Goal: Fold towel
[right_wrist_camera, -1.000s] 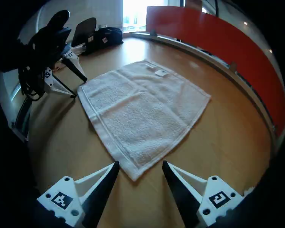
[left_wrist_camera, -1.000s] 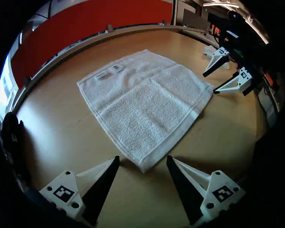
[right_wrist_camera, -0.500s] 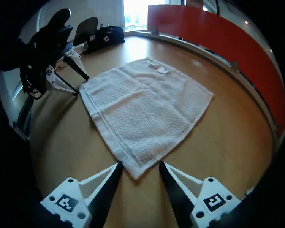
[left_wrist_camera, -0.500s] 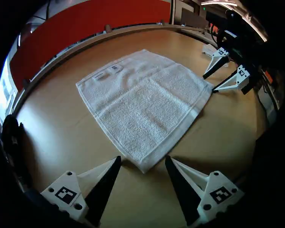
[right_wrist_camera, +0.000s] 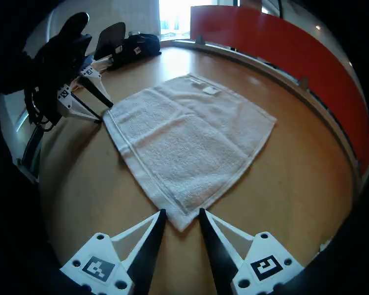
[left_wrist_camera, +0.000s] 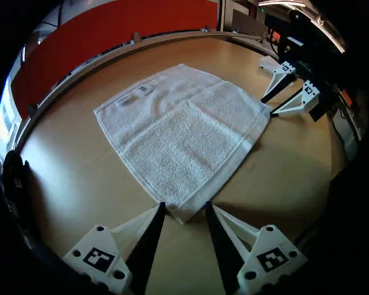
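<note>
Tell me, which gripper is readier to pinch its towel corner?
Right, but only just. The right gripper has its jaws closer together around a corner of the towel. The left gripper straddles its own corner too, with a slightly wider gap. Neither pinches yet.

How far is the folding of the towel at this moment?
Done: the white towel lies spread flat on the wooden table, with no fold visible. In hand: the left gripper and the right gripper each have a towel corner between open fingers, at the two ends of one edge, not yet pinched. Left: pinch both corners, lift them and carry that edge over to the opposite one.
</note>
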`<move>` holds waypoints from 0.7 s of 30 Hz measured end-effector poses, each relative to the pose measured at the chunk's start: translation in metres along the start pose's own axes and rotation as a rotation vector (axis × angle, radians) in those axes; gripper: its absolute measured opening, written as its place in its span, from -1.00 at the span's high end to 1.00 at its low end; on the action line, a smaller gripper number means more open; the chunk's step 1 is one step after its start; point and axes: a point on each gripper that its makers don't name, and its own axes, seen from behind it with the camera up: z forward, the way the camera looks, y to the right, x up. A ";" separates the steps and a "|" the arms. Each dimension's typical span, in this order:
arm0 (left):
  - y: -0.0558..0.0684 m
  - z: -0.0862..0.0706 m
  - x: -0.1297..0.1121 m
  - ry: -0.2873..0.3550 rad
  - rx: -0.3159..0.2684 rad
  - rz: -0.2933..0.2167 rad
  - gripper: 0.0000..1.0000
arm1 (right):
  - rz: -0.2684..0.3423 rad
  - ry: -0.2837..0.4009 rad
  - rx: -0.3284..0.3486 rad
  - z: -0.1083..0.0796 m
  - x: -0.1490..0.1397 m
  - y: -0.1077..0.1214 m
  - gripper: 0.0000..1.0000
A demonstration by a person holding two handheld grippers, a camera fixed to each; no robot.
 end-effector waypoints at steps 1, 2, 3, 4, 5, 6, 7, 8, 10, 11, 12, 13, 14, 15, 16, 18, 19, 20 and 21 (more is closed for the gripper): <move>0.000 0.000 0.001 -0.001 0.001 -0.002 -0.06 | 0.001 0.000 0.000 0.000 0.000 0.000 0.04; 0.000 0.001 0.001 -0.001 0.003 -0.004 0.02 | 0.001 -0.001 0.000 0.000 0.000 0.000 0.08; 0.000 0.001 0.002 -0.001 0.004 -0.007 0.09 | 0.003 -0.001 0.000 0.001 -0.001 0.000 0.12; 0.000 0.002 0.002 -0.002 0.006 -0.009 0.16 | 0.004 -0.001 0.001 0.001 -0.001 0.000 0.17; -0.001 0.002 0.002 -0.002 0.008 -0.012 0.23 | 0.006 -0.001 0.002 0.001 -0.001 0.000 0.22; -0.001 0.003 0.003 -0.002 0.010 -0.014 0.33 | 0.008 -0.001 0.004 0.001 -0.002 0.000 0.26; -0.002 0.003 0.003 -0.003 0.012 -0.017 0.44 | 0.010 -0.001 0.007 0.000 -0.002 -0.001 0.30; -0.002 0.003 0.003 -0.004 0.014 -0.019 0.47 | 0.013 -0.001 0.010 0.000 -0.002 -0.001 0.35; -0.002 0.004 0.004 -0.005 0.013 -0.019 0.52 | 0.014 0.001 0.016 0.000 -0.002 -0.003 0.47; -0.002 0.004 0.004 -0.006 0.013 -0.018 0.53 | 0.014 0.003 0.020 -0.001 -0.002 -0.004 0.54; -0.002 0.004 0.004 -0.007 0.012 -0.019 0.54 | 0.011 0.008 0.017 -0.001 -0.001 -0.005 0.60; -0.002 0.004 0.005 -0.008 0.011 -0.020 0.54 | 0.008 0.015 0.013 -0.002 0.001 -0.004 0.66; -0.002 0.004 0.006 -0.008 0.010 -0.021 0.60 | 0.003 0.022 0.007 -0.002 0.003 -0.004 0.72; -0.002 0.004 0.007 -0.008 0.010 -0.027 0.65 | 0.001 0.029 0.004 -0.003 0.004 -0.005 0.77; -0.003 0.005 0.008 -0.007 0.011 -0.035 0.65 | -0.002 0.035 0.001 -0.004 0.006 -0.005 0.79; -0.004 0.005 0.011 -0.002 0.014 -0.049 0.66 | -0.003 0.044 -0.004 -0.006 0.008 -0.006 0.79; -0.004 0.005 0.012 0.001 0.016 -0.053 0.66 | -0.001 0.046 -0.003 -0.007 0.008 -0.006 0.79; -0.005 0.005 0.014 0.005 0.019 -0.057 0.66 | 0.001 0.048 -0.003 -0.008 0.008 -0.006 0.79; -0.004 0.004 0.015 0.008 0.019 -0.057 0.66 | 0.004 0.050 -0.003 -0.009 0.008 -0.006 0.79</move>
